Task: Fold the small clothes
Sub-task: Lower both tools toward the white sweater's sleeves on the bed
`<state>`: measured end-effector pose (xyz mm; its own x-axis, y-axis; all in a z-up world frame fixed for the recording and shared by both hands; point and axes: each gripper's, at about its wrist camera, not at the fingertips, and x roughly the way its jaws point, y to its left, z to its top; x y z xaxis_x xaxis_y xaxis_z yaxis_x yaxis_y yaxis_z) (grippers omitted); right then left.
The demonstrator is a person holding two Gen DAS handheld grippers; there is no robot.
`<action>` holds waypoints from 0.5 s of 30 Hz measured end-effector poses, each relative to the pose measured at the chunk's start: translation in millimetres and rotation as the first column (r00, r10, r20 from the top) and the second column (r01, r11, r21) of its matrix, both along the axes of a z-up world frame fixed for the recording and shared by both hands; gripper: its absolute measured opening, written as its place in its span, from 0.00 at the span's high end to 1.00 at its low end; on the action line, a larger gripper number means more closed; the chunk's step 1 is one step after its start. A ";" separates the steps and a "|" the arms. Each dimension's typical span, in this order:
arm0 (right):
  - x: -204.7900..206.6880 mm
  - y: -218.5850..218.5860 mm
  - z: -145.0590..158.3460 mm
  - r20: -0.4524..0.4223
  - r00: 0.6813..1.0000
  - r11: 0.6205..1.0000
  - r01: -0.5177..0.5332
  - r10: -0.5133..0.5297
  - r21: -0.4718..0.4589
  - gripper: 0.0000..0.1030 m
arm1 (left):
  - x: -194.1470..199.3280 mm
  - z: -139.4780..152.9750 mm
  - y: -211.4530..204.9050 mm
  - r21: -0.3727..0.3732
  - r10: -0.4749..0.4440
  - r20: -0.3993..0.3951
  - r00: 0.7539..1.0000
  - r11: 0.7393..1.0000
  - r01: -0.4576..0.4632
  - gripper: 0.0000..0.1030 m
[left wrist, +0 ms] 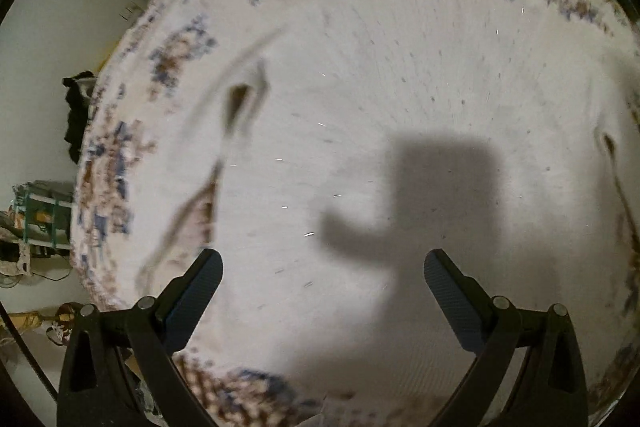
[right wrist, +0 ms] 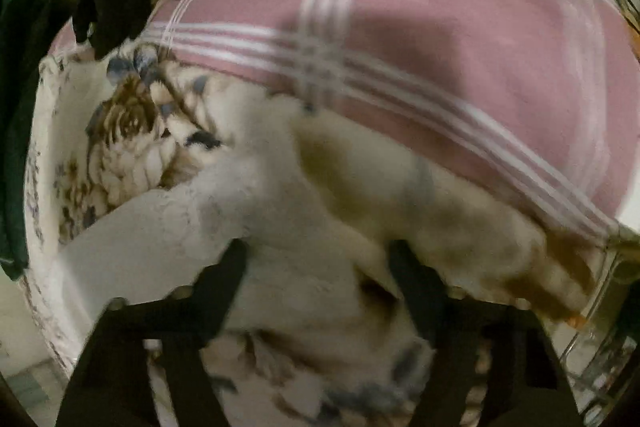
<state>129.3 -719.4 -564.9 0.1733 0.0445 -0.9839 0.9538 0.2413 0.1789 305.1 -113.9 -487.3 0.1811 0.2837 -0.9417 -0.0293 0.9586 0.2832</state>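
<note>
Here the left gripper [left wrist: 323, 269] hovers with its jaws wide apart and empty over a white, flower-edged blanket [left wrist: 360, 75] covering the bed. The right gripper [right wrist: 318, 259], blurred, has its jaws partly apart with a fold of the same fluffy blanket between them; whether they pinch it I cannot tell. Just beyond lies the pink striped cloth [right wrist: 460, 39], flat on the bed: probably light, limp and easily wrinkled, best taken by a corner or hem.
</note>
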 end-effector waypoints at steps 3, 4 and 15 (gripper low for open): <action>10.1 -3.3 9.8 -0.046 0.996 0.990 -0.083 0.078 -0.113 0.92 | 11.5 -21.8 -11.7 -0.012 -0.021 -0.017 1.000 1.000 0.021 0.00; 9.9 -6.0 18.7 -0.048 0.995 0.986 -0.088 0.082 -0.145 0.94 | 14.2 -25.4 -15.8 -0.016 -0.032 -0.014 0.999 0.999 0.031 0.00; 40.2 -89.3 124.0 0.018 0.998 0.933 -0.045 0.055 -0.358 0.95 | 37.8 -26.1 -23.8 -0.074 -0.060 0.023 0.998 0.995 0.062 0.00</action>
